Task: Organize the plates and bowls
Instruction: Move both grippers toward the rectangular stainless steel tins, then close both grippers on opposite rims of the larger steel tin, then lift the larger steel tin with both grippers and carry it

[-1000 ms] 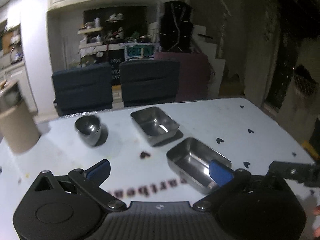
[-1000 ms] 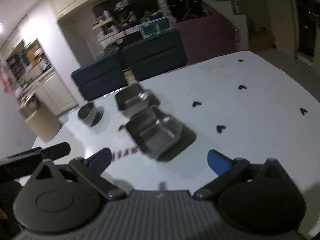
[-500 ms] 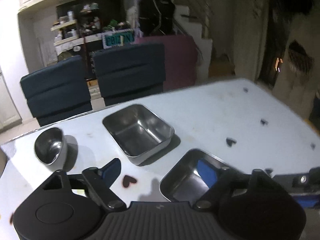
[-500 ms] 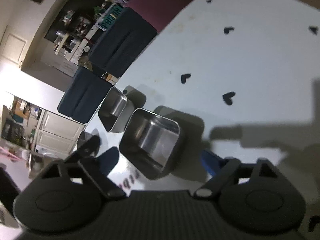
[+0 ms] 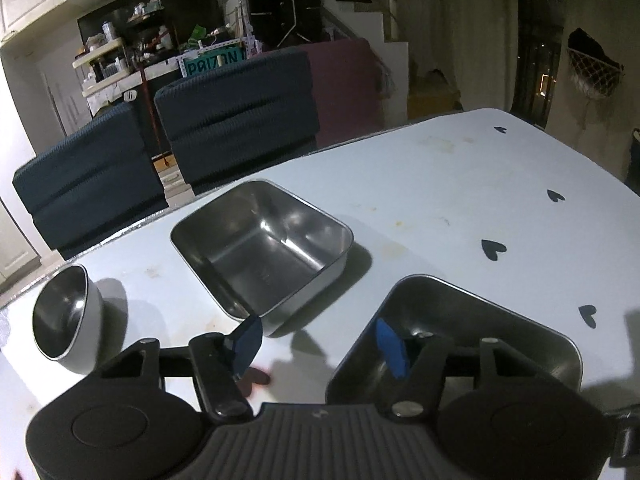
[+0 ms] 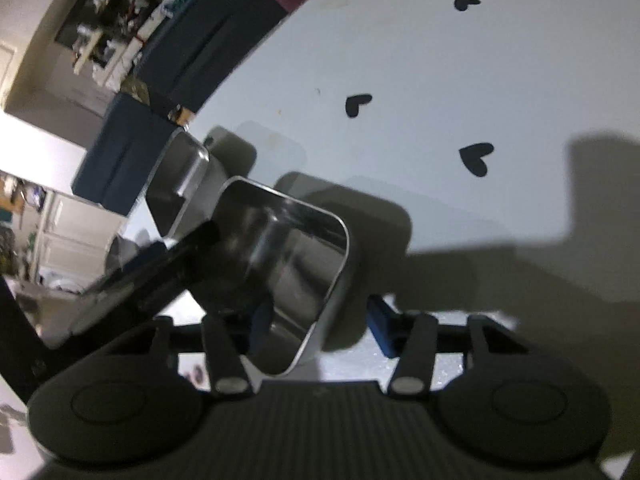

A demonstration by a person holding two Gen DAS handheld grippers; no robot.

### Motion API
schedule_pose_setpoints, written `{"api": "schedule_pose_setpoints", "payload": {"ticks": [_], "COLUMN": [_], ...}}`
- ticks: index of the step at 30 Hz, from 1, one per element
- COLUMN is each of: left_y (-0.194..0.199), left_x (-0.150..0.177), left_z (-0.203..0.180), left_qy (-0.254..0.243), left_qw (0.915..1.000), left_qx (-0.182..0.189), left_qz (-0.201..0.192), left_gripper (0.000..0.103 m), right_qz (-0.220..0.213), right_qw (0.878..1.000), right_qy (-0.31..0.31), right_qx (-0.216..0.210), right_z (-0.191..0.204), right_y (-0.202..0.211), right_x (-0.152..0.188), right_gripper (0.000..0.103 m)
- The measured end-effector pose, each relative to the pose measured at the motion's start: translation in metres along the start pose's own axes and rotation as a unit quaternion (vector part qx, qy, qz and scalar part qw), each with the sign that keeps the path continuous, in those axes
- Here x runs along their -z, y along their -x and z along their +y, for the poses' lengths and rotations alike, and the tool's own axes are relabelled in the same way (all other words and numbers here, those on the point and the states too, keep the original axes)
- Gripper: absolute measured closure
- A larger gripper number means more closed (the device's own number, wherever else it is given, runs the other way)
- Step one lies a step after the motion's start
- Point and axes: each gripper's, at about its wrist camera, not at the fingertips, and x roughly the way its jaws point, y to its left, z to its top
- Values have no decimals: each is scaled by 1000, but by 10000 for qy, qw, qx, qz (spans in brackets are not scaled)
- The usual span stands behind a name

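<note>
Both tools closing astride near tray (image 5: 460, 320) walls, left tool (image 5: 320, 344), right tool (image 6: 320, 324); neither pressing yet.

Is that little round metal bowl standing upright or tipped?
Tipped. The round bowl leans on the table, its mouth facing sideways, nothing visible inside.

Both tongs angled downward — left (image 5: 318, 344), right (image 6: 320, 328) — jaws closing.

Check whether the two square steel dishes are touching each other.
Apart. In the left wrist view a strip of white table with shadow shows between the far dish and the near dish. Each gripper's closing jaws straddle one wall of the near dish.
</note>
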Motion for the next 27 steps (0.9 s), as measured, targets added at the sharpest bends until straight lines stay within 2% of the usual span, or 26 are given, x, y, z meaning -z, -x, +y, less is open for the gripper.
{"api": "schedule_pose_setpoints", "payload": {"ticks": [1,2,4,5,11,13,14,17,21,27], "left_y": [-1,-1,0,1,8,10,11,17,38,80], "left_x": [0,1,1,2,6,8,8,12,16,18], "left_z": [0,0,2,3,7,6,6,4,1,-14], "left_qy": [5,0,26,60,492,599,638,805,1009,1347], "left_qw": [10000,10000,9999,9997,9961,9946,9941,9922,9908,9860], "left_qx": [27,47,149,213,666,764,789,832,835,981], "left_qz": [12,24,66,91,313,366,390,454,338,38], "left_gripper": [42,43,51,53,83,96,99,101,100,99], "right_qz": [48,59,40,-45,-342,-423,-441,-467,-517,-801], "right_qw": [9999,9998,9995,9989,9969,9957,9952,9934,9915,9873], "right_qy": [70,122,281,424,686,812,865,1035,1193,1341], "right_qx": [128,127,148,197,172,147,146,154,87,-285], "right_z": [0,0,1,3,2,2,2,3,1,-10], "right_y": [-2,-2,-2,0,3,4,3,2,8,47], "right_x": [1,2,1,0,-15,-20,-22,-23,-23,-26], "right_gripper": [55,55,56,60,85,92,94,95,95,95]}}
